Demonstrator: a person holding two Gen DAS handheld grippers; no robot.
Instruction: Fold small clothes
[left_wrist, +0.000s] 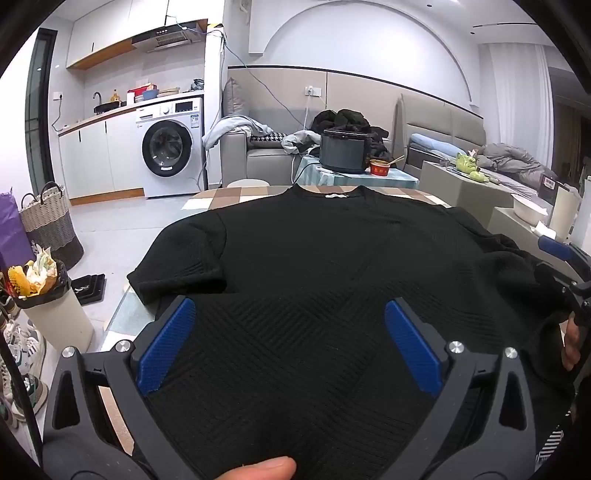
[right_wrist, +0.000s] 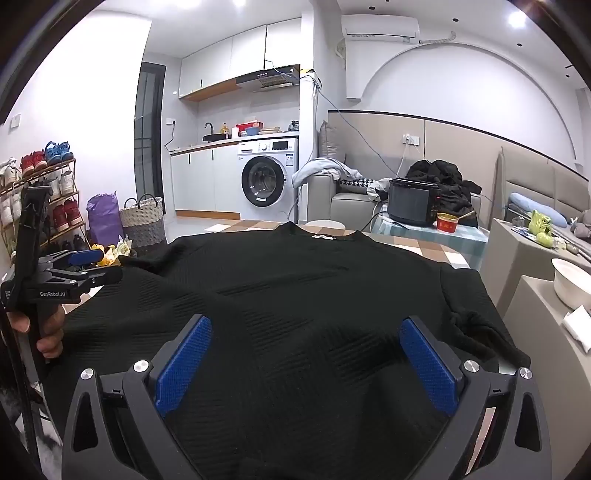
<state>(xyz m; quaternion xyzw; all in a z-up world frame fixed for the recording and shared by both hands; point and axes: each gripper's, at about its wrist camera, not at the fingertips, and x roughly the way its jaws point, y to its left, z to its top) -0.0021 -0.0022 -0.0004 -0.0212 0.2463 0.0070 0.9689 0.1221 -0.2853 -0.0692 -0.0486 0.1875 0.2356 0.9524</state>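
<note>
Your left gripper (left_wrist: 288, 317) stands wide open over the near hem of the black shirt (left_wrist: 314, 251), holding nothing; your right gripper (right_wrist: 304, 334) is also wide open above the same hem, further right. You see the shirt lying flat on the checked table (left_wrist: 221, 197), collar toward the far edge, one sleeve at each side edge. Beyond the far edge stand a washing machine (left_wrist: 171, 146) and a sofa (left_wrist: 258, 155).
</note>
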